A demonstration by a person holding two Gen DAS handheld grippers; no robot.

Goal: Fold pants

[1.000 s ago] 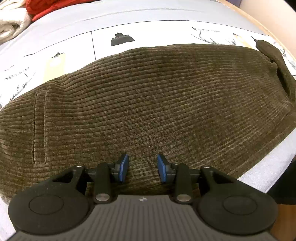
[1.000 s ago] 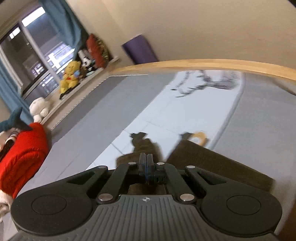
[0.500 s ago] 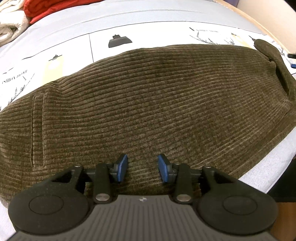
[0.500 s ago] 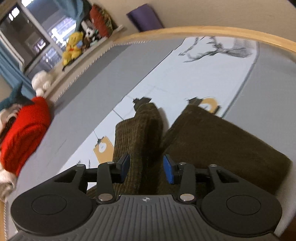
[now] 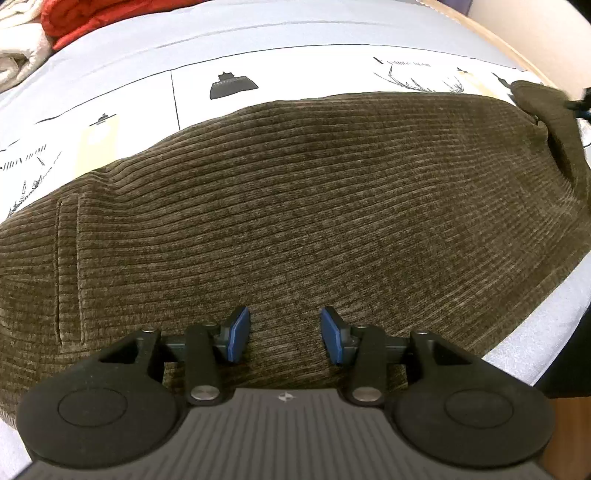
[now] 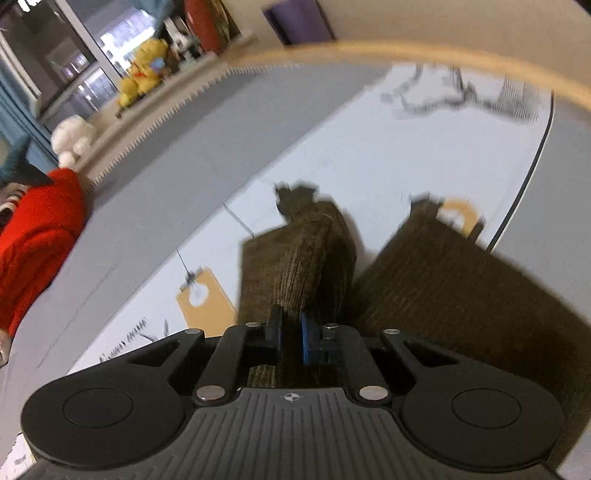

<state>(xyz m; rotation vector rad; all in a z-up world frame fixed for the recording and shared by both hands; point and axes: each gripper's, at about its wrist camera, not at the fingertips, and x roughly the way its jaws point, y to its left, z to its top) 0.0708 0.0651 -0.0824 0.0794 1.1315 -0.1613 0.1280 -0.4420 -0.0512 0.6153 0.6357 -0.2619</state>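
The pants [image 5: 295, 206] — dark olive-brown corduroy — lie spread flat across a bed [image 5: 258, 33] w/ a grey cover and a white printed sheet [image 5: 314, 70] under them. In the left wrist view they fill most of the frame, ribs running left to right, a pocket slit at the left and a raised flap of cloth at the far right edge.

Left gripper [image 5: 284, 334] points steeply down at the near part of the pants. Its blue-padded fingers [image 5: 238, 332] stand moderately apart and have just been opening; only flat cloth lies below the gap, nothing pinched.

Right gripper [image 6: 291, 338] is angled down less steeply, aimed along the bed toward the far wooden bed frame [image 6: 406, 51]. Its fingers [image 6: 306, 341] have just been closing and are now nearly together, w/ a raised ridge of the corduroy caught between the pads. That fold stands up from the fingers toward the far side; a second part of the pants lies flat to the right, w/ a dark gap between the two. This view is blurred, esp. at the far end.

Far left: a red garment [image 6: 33, 229], plush toys [image 6: 142, 70] on a ledge by a window [image 6: 62, 55]. In the left wrist view a cream blanket [image 5: 18, 48] sits at the far left corner beside the red cloth.
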